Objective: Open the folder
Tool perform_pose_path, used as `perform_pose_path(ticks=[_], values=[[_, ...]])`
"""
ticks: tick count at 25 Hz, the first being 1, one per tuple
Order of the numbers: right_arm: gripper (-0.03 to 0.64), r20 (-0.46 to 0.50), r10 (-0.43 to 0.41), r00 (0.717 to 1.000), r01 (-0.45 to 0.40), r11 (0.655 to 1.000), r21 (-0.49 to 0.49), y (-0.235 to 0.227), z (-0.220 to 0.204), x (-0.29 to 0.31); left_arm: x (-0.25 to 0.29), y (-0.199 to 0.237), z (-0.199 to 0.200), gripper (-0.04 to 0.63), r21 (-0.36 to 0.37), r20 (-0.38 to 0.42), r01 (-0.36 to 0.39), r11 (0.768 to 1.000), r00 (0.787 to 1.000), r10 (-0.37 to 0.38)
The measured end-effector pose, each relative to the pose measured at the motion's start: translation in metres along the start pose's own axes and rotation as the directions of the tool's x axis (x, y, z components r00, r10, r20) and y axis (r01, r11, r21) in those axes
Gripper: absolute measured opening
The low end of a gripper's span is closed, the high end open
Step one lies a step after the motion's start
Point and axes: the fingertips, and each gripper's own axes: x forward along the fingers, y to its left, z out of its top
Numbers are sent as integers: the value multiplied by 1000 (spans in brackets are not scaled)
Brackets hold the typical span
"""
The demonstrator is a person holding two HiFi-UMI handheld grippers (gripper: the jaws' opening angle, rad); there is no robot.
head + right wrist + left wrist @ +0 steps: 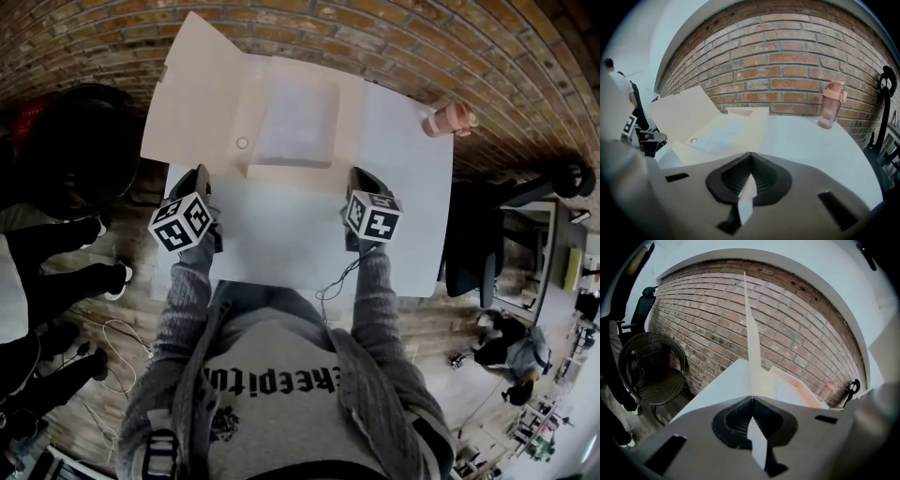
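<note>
A cream folder (281, 75) lies open at the far side of the white table (403, 206), with a pale sheet (298, 122) in its middle. Its cover (192, 94) stands lifted and swung out to the left. My left gripper (201, 172) is shut on the cover's near edge. In the left gripper view the cover (749, 333) runs edge-on straight up from the closed pads (751, 398). My right gripper (359, 174) is shut and empty, just short of the folder's near right corner. Its view shows the open folder (726, 129) ahead and to the left.
A pink bottle (448, 119) stands at the table's far right corner, near the brick wall (787, 56). A dark wicker chair (651, 366) is left of the table and an office chair (478, 244) is to the right. Someone's legs (56, 253) show at the left.
</note>
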Motion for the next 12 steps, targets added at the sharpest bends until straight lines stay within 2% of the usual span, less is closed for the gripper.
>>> perform_pose_path(ticks=[5, 12], values=[[2, 1, -8, 1000, 8, 1000, -4, 1, 0, 0, 2, 4, -1, 9, -9, -8, 4, 1000, 1000, -4], [3, 23, -15, 1000, 16, 1000, -25, 1, 2, -1, -5, -16, 8, 11, 37, 35, 79, 996, 996, -81]])
